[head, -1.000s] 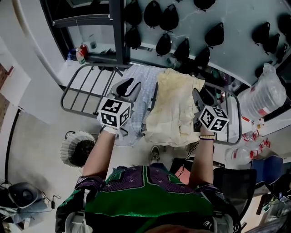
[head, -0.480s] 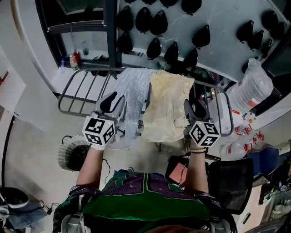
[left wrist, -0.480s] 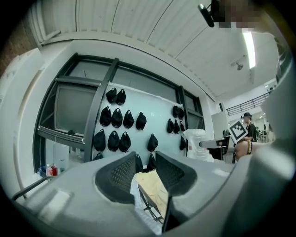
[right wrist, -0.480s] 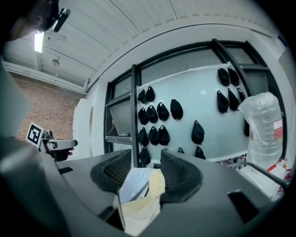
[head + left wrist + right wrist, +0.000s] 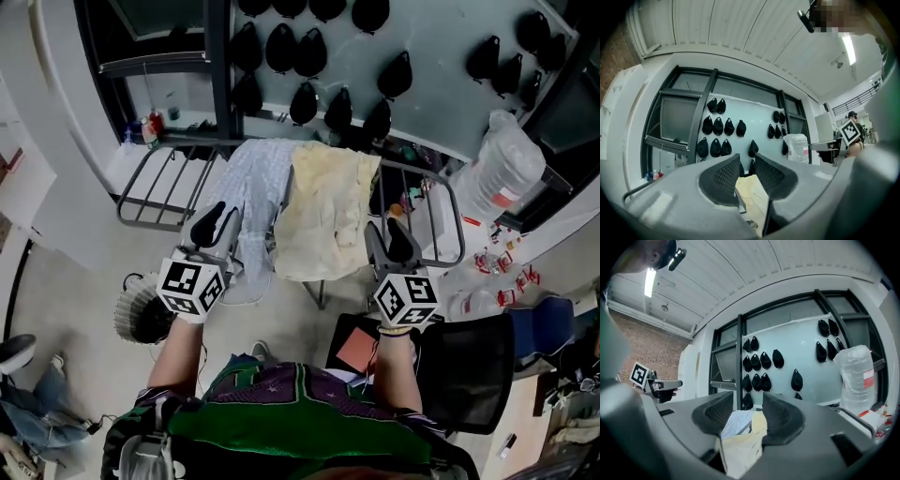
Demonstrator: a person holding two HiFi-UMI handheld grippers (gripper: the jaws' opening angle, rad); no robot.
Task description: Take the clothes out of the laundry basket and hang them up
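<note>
Clothes (image 5: 300, 216) are both up on the drying rack (image 5: 138, 183) in the middle of the head view. A pale blue garment (image 5: 251, 187) is on the left and a cream garment (image 5: 328, 202) on the right, side edges overlapping a bit. Both hang over the rack's near rail. The blue hem drops lower than the cream one and ends just beside the left gripper (image 5: 214, 225).

Neither tool is holding anything. The left gripper's jaws have just been closing and now stand a narrow gap apart with nothing between them. The cream cloth you see through the gap in the left gripper view is further off, on the rack. The right gripper (image 5: 389, 239) has its jaws moderately apart and empty too, with both garments showing beyond the gap in its own view. It sits near the cream garment's right edge without touching it.

Room-wise, the rack has bare bars on both ends — a wide stretch at the left of the frame and a shorter bit at the right, past the cream cloth. The laundry basket (image 5: 131, 305) sits on the floor at lower left, partly hidden under the left gripper's marker cube. The pale floor left of it is open. The right is tighter — a black chair (image 5: 469, 366) at lower right and a big plastic bag (image 5: 502, 169) just past the rack's end.
</note>
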